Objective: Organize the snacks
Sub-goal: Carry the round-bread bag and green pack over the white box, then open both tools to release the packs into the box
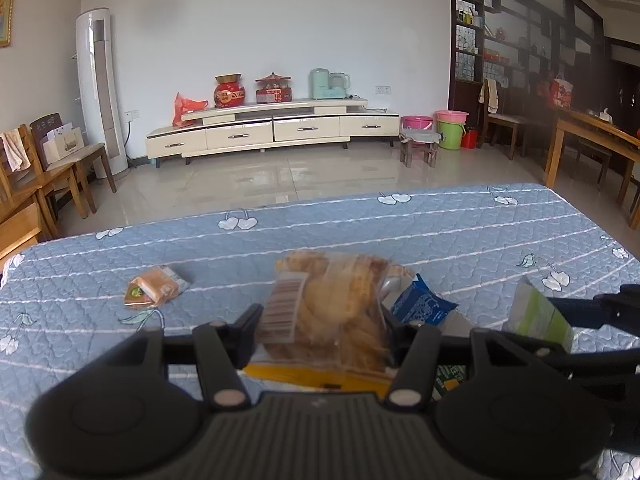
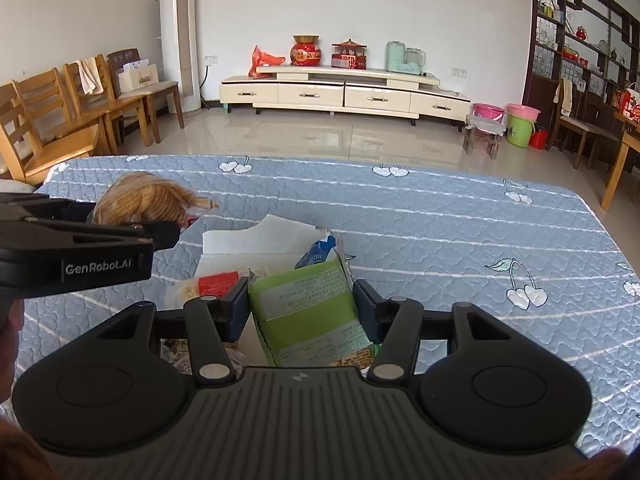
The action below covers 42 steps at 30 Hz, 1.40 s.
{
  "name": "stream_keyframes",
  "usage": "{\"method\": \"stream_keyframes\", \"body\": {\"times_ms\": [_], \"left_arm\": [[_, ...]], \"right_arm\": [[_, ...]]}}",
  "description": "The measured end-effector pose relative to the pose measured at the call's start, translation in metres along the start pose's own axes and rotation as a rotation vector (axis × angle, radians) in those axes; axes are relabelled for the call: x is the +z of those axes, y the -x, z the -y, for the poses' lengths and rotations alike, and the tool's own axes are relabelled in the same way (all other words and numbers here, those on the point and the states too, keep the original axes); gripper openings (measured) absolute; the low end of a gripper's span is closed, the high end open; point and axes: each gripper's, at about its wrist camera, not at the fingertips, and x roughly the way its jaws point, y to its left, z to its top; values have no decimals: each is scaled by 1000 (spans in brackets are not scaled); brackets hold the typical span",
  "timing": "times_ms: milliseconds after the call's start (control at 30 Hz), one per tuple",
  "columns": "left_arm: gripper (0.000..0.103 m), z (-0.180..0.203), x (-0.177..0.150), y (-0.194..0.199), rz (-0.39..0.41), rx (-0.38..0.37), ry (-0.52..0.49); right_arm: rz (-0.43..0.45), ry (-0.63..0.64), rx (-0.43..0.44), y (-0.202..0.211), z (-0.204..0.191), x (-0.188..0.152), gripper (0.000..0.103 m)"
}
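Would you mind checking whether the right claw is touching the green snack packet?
Touching. In the right wrist view, the right claw has both pads pressed against the sides of the green snack packet, which stands between them.

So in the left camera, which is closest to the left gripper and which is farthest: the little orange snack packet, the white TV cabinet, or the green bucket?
From the left gripper, which grips a clear bag of golden pastries:
1. Small orange snack packet, on the blue quilt, left of it.
2. White TV cabinet and green bucket, both far across the floor; too close to call.
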Motion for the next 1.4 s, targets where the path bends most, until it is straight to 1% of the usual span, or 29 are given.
{"method": "stream_keyframes", "body": {"times_ms": [433,533,567,600,667,767,800,833,867,1000,1067,1133,1233,1300,1400], "left_arm": [[57,2,7,-32,-34,-16,-13],[57,2,11,-40,-41,-31,-12],[57,3,12,-44,-46,-38,-12],[57,4,13,-46,-48,-45,-13],[58,6,14,-52,-52,-65,-18],[60,10,14,-58,-74,-119,-26],[66,12,14,-59,-71,-127,-31],[77,13,14,-58,-64,-124,-34],[84,12,14,-56,-52,-116,-34],[85,3,18,-47,-24,-95,-22],[85,-6,19,-42,-13,-68,-7],[85,-17,18,-37,-13,-35,18],[85,-36,12,-25,-8,3,49],[86,-48,5,-17,3,49,51],[86,-71,-7,-8,-5,89,83]], "right_arm": [[-37,0,7,-9,-3,6,68],[-27,1,15,-9,-4,6,68],[-22,0,13,-8,-4,7,72],[-16,-1,7,-6,-4,7,80],[-6,-6,0,-3,-3,7,82],[4,-1,-23,3,-2,8,82],[7,2,-34,5,-2,8,82],[10,4,-42,8,-2,9,82],[13,5,-46,9,-2,9,82],[23,17,-46,18,-8,13,82],[30,29,-48,21,-13,15,82],[40,40,-46,25,-18,18,85],[48,45,-29,27,-27,22,86],[49,53,-13,27,-35,23,87],[43,63,14,23,-49,25,87]]}}
